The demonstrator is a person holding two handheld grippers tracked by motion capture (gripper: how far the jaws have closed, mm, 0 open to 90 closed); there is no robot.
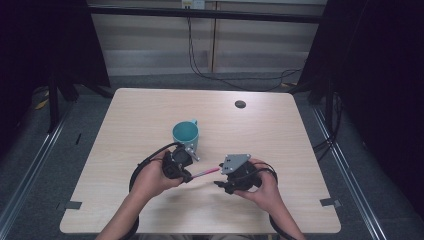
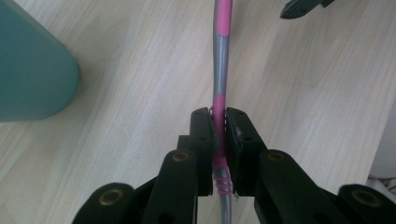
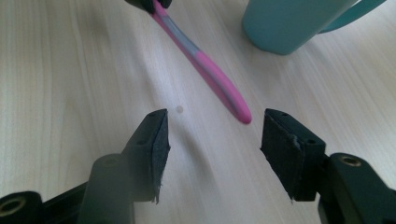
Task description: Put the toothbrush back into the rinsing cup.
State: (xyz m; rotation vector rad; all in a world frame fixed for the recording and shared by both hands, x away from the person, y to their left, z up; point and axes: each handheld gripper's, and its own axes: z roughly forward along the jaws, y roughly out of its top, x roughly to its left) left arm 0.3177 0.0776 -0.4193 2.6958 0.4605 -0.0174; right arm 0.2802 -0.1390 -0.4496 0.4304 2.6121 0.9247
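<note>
- The toothbrush (image 2: 221, 65) has its head end hidden: in the left gripper view the pink and grey handle runs down between the pads and is cut off at the bottom edge, so no bristles can be made out.
- The left gripper (image 2: 219, 135) is clamped tight on that handle; in the high view the person's left hand covers most of its body.
- The right gripper (image 3: 212, 140) stands partly open with nothing between its pads; the handle's free pink tip hangs just beyond them, above the bare wood.
- The teal mug (image 1: 185, 134) stands upright near the middle of the table (image 1: 280, 135), just beyond the left gripper; from above its inside looks empty.
- A small dark round hole (image 1: 240, 104) sits toward the table's far right corner.
</note>
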